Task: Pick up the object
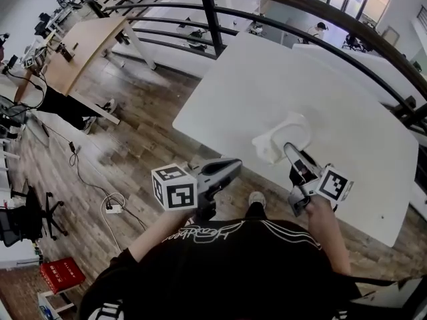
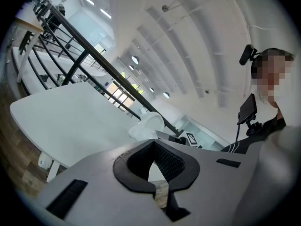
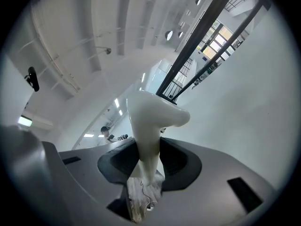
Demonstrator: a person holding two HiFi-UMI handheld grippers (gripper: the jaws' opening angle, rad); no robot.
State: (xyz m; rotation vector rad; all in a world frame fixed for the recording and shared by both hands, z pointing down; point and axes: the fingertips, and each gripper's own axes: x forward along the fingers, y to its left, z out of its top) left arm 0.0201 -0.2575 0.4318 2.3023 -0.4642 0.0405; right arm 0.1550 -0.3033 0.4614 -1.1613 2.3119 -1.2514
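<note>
The right tongs (image 3: 149, 160) clamp the white object (image 3: 151, 117) by its thin lower part, so it juts just ahead of them, apparently clear of the surface (image 1: 267, 85), while the left tongs (image 2: 151, 144) sit closed, empty, alongside.

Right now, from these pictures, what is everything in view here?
table: one, white, centre
white object: one, white, at table's near edge, held by right gripper
railing: one, black, behind table
desk: one, wooden, upper left
office chair: one, black, far left
box: one, red, lower left
power strip: one, white, on wooden floor, left
shirt: one, black, bottom
left gripper: one, grey, shut, empty
right gripper: one, grey, gripping white object
</note>
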